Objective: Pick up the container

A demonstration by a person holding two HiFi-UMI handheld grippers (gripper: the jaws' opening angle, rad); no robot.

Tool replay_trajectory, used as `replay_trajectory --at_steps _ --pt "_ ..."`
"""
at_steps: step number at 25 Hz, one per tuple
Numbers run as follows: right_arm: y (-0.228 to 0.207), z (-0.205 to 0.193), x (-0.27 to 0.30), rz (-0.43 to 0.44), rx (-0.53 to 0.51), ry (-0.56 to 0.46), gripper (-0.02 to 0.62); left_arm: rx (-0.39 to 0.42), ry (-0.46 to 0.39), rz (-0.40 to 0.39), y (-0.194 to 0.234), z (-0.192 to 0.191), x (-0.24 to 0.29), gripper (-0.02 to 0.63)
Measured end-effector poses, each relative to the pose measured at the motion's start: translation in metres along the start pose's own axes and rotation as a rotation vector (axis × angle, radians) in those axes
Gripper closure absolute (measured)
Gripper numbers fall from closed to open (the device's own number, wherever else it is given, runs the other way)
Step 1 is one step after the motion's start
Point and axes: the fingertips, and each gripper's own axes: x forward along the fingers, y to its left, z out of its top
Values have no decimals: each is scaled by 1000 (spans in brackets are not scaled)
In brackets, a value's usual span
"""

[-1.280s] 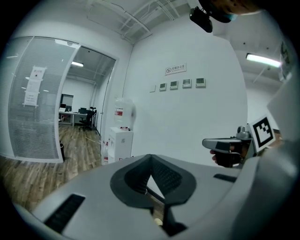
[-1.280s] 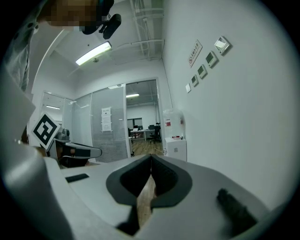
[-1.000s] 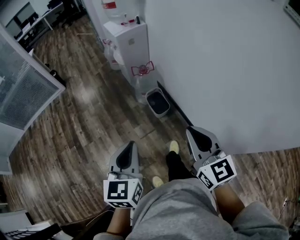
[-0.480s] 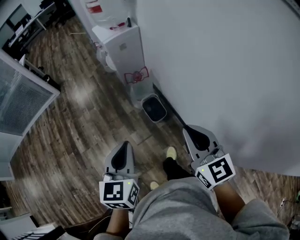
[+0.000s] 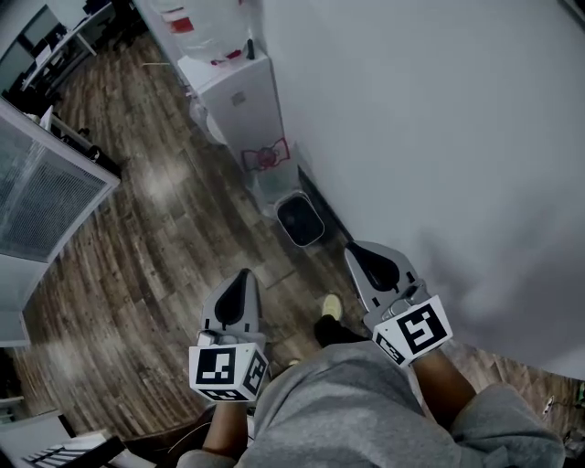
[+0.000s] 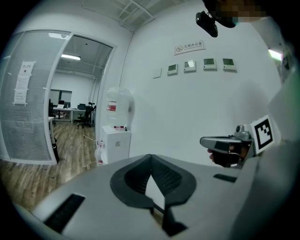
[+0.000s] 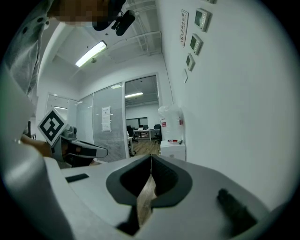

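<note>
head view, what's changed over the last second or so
The person has walked forward along the wall. The water dispenser and the bin have come closer, sliding down the picture, and more of the bottle on top shows. Nothing was taken hold of or let go. The left gripper and right gripper stay shut and empty, side by side ahead of the person.

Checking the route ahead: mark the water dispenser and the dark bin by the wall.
water dispenser (image 5: 243, 102), head view, front of its white cabinet.
dark bin (image 5: 301, 220), head view, its dark inside.
</note>
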Motion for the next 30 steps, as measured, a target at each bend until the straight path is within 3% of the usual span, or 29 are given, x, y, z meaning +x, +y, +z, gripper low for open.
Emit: replay_trajectory --at_steps 9,16,30 --pt "-40 6 1 14 11 -37 571 24 -16 20 -19 8 23 592" --pt "-38 1 9 44 4 -28 571 15 -23 48 -14 7 23 592" --pt "-30 -3 83 67 -23 39 571 -45 3 46 48 14 62 592"
